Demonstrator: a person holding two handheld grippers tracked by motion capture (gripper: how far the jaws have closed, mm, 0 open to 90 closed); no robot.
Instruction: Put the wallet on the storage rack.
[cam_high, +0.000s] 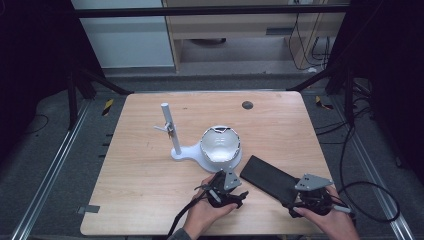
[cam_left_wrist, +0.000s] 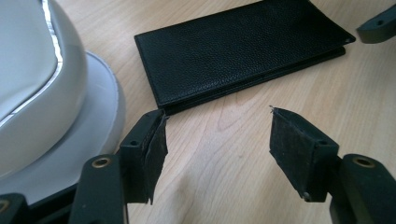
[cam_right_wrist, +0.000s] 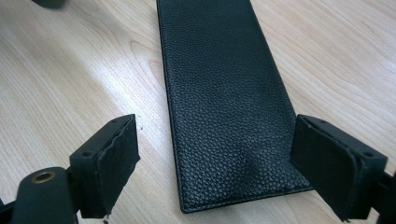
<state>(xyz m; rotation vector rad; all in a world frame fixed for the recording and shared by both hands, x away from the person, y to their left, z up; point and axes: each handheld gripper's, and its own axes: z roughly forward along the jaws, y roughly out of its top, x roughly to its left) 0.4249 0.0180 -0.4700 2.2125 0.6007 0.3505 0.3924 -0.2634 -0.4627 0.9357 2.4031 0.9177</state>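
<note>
Wallet (cam_right_wrist: 224, 102), black, grained leather, long and flat on the tabletop (cam_high: 150, 175), near the front right part of the board. Right claw (cam_right_wrist: 215, 163) released, jaws spread to either side of the wallet's near short end, pads not pressing on it; leather lying between and just ahead of the jaws, with a small dent near that end. Seen from the high view: right claw (cam_high: 295, 207) at the wallet's (cam_high: 267, 178) near end, grey three-cornered plate (cam_high: 312, 182) on top, hand (cam_high: 330, 220) behind it at the table's front edge.

Left claw (cam_left_wrist: 217, 140) also released, jaws apart over bare wood, nothing between them; pads frayed at the edges. Just ahead of the left jaw tip, a corner of the wallet (cam_left_wrist: 238, 51), close but whether touching cannot be told. Far across the wallet in that view, a tip of the other claw at the upper right. From above, left claw (cam_high: 235, 192) between the wallet's far end and a white stand.

Farther out: white round base (cam_left_wrist: 98, 116) just beside the left claw, carrying a white bowl-shaped shell (cam_high: 220, 144) with a bright metal rim. Joined to that base, a white upright post (cam_high: 171, 127) with a small clip partway up, left of the shell. Small dark round spot (cam_high: 247, 105) toward the tabletop's far edge, well apart from everything else.
</note>
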